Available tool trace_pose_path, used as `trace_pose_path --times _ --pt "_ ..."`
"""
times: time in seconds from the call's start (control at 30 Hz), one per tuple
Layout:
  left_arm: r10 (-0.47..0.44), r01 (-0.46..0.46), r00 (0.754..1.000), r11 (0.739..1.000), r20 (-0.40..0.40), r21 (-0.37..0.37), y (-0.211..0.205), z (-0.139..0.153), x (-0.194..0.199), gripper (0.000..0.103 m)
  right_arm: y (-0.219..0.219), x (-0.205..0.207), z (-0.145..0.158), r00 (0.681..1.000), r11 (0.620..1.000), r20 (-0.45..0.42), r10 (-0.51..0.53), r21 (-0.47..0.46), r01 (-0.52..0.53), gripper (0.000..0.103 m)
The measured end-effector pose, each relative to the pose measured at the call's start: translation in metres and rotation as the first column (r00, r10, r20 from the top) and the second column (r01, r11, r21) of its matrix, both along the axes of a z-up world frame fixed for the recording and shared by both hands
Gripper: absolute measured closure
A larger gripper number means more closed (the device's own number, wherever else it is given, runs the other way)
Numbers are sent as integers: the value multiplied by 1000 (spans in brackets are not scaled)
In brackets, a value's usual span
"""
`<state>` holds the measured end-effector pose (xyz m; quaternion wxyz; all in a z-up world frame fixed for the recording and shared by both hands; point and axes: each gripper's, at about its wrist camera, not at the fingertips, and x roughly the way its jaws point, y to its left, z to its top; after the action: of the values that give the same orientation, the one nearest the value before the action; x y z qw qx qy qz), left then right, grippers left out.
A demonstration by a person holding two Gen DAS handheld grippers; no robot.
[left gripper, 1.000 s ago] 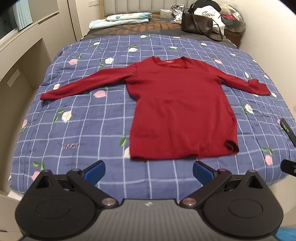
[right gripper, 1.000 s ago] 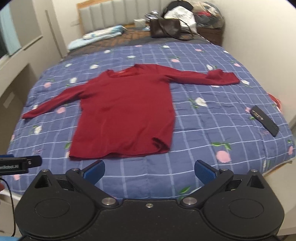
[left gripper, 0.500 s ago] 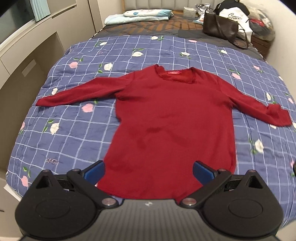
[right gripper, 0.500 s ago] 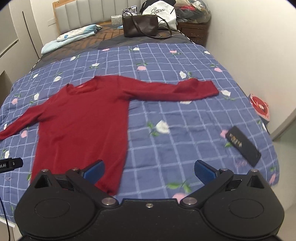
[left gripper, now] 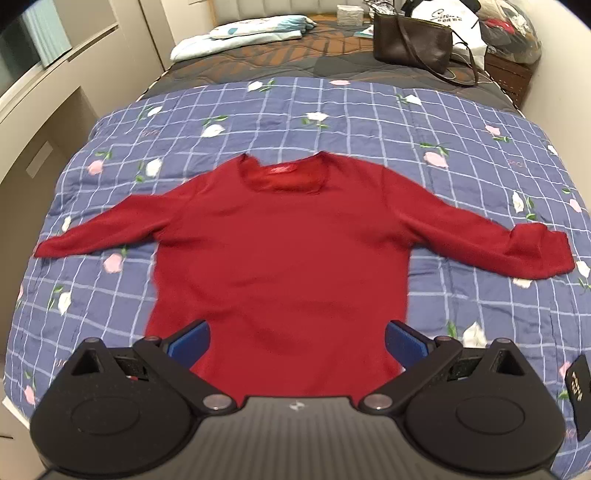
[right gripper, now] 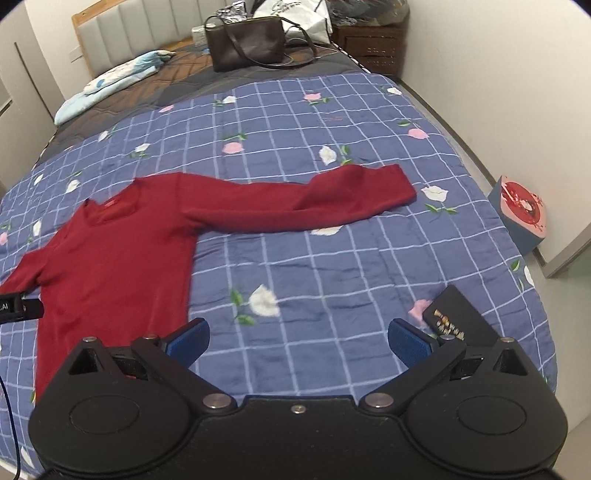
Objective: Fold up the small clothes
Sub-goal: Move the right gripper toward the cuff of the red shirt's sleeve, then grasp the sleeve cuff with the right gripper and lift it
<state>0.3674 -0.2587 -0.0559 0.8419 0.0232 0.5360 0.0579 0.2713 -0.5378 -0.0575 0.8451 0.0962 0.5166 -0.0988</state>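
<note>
A dark red long-sleeved top [left gripper: 280, 258] lies flat, front up, on the blue checked floral quilt [left gripper: 332, 118], both sleeves spread out sideways. My left gripper [left gripper: 297, 341] is open and empty, above the lower body of the top. In the right wrist view the top [right gripper: 110, 258] lies at the left, its right sleeve [right gripper: 314, 201] stretched across the quilt [right gripper: 332, 122]. My right gripper [right gripper: 297, 341] is open and empty over bare quilt, right of the top's body. The top's hem is hidden behind both grippers.
A black flat rectangular object [right gripper: 460, 317] lies on the quilt by my right gripper's right finger. A brown handbag [left gripper: 410, 42] and a folded light blanket [left gripper: 240, 35] sit at the head of the bed. A wall runs along the right side, cabinets along the left.
Both grippers have moved forward over the bed, so the top looks nearer and larger. The right view has swung right, toward the right sleeve. Both stay open.
</note>
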Motion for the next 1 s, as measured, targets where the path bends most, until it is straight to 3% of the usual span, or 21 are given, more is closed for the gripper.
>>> trace_pose_path --times 0.2,0.37,0.5,0.83,1.0 --pt "-32 32 999 999 -2 -9 -41 -12 42 0 -33 30 -18 1000 999 2 -29 21 28 0" --pt "-26 25 1000 999 -11 -43 -67 -35 80 0 -74 46 -35 989 990 111 -97 111 84 0" --pt "-40 40 999 999 -8 -28 -83 -53 110 0 -111 61 -63 971 977 162 -176 148 152 0" --pt "-60 60 998 998 11 8 -113 -102 171 0 -185 119 -136 962 974 164 -220 92 207 0" --pt "-59 59 998 998 14 2 -115 -135 192 0 -215 147 -170 952 962 174 -253 148 229 1"
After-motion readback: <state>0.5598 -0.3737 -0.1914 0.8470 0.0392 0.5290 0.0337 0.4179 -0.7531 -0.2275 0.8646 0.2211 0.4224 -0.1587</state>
